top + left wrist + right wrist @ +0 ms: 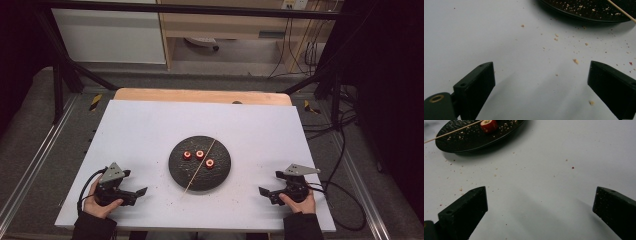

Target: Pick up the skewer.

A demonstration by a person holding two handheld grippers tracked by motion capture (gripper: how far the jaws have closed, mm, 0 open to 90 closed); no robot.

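Note:
A round black plate [176, 167] lies mid-table with three small red fruit pieces [199, 154] on it and a thin wooden skewer [194, 176] laid slantwise across it. My left gripper [139, 192] rests at the front left of the white board, open, with nothing between its jaws [541, 82]. At the front right my right gripper [264, 192] also stands open and empty [540, 202]. The plate's edge [574, 16] and the skewer [621, 11] show in the left gripper view. In the right gripper view I see the plate [469, 141], one red piece [489, 125] and the skewer [451, 132].
Crumbs [575, 60] are scattered on the white board [140, 130] around the plate. A wooden tabletop edge [200, 95] shows behind the board. Black frame bars and cables [340, 150] run along the sides.

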